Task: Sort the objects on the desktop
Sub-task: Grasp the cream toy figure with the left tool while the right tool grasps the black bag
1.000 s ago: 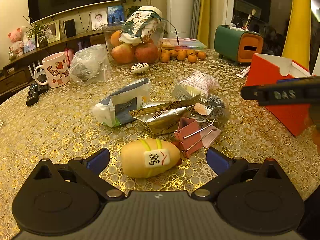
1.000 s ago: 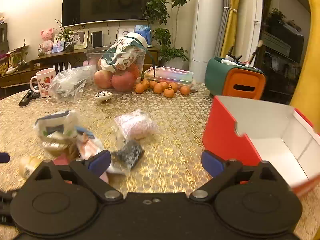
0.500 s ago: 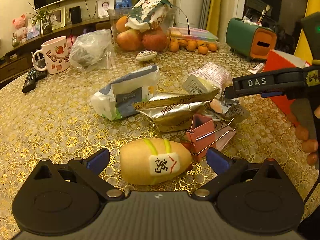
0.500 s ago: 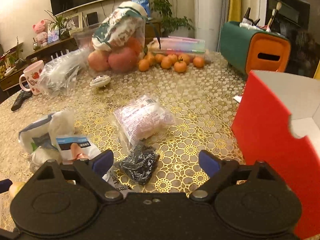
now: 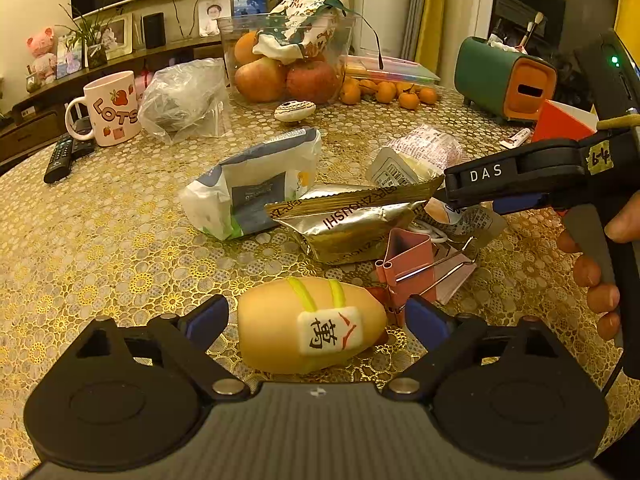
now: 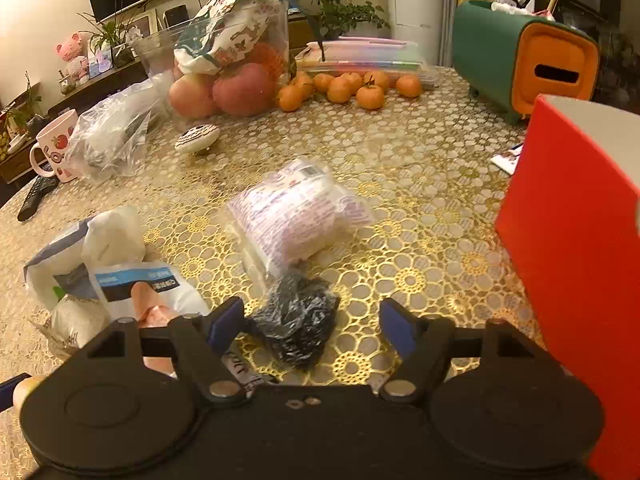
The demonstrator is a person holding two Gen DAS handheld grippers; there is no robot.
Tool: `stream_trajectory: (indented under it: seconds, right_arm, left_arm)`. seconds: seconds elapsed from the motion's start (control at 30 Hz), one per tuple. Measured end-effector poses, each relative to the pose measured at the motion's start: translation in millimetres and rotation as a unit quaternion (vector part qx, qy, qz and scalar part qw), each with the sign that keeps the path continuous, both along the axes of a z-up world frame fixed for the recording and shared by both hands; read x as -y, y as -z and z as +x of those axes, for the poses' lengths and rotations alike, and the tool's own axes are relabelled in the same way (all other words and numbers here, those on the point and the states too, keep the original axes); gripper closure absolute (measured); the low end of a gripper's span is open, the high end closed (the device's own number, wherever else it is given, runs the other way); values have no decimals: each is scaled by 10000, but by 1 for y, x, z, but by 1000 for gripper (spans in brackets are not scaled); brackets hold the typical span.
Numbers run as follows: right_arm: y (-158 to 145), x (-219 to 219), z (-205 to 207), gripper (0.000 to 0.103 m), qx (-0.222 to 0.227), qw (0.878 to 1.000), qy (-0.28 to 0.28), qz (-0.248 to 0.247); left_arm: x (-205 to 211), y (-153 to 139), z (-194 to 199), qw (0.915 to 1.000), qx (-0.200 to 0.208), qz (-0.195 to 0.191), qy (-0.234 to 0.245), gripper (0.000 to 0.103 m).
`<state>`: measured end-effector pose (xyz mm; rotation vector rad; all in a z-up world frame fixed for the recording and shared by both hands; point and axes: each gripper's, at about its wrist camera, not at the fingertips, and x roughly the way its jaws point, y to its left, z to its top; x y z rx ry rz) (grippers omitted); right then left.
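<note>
Spreading across both views, a round table (image 5: 100, 216) under a gold floral lace cloth carries the clutter. At its right edge stands an open red box (image 6: 568, 248), well apart from the heap of small goods at the centre. Behind, a clear fruit tub (image 5: 288, 60) holds apples under a printed cloth, with small oranges (image 6: 344, 88) lined up beside it and a green and orange holder (image 6: 524, 56) further right.

Nearer, a white and blue pouch (image 5: 248, 188) lies against a silver foil packet (image 5: 352, 224), and a pink binder clip (image 5: 408, 260) rests just in front of the foil. A pale purple printed packet (image 6: 296, 212) sits beyond a small black crinkled bag (image 6: 296, 328).

The left gripper (image 5: 316, 316) straddles a yellow egg-shaped toy (image 5: 308, 324) lying on the cloth; its jaws are closing, blue pads just beside the toy's ends without pressing on it. The right gripper (image 6: 312, 324), held in a person's hand (image 5: 596, 272), has its jaws closing too, with the black bag between the pads and not yet pinched.
</note>
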<state>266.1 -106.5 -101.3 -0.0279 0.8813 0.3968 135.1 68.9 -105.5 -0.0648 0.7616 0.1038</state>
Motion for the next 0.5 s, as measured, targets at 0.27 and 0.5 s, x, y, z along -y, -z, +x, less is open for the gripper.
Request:
stream_trajectory:
  seconds: [0.27, 0.5]
  right_arm:
    - [-2, -1, -2, 51, -81, 9999, -83, 93]
    - [-8, 2, -3, 65, -9, 10000, -42, 27]
  left_arm:
    - [-1, 3, -2, 9999, -118, -41, 2, 26]
    - [-1, 2, -6, 9999, -143, -34, -17, 28]
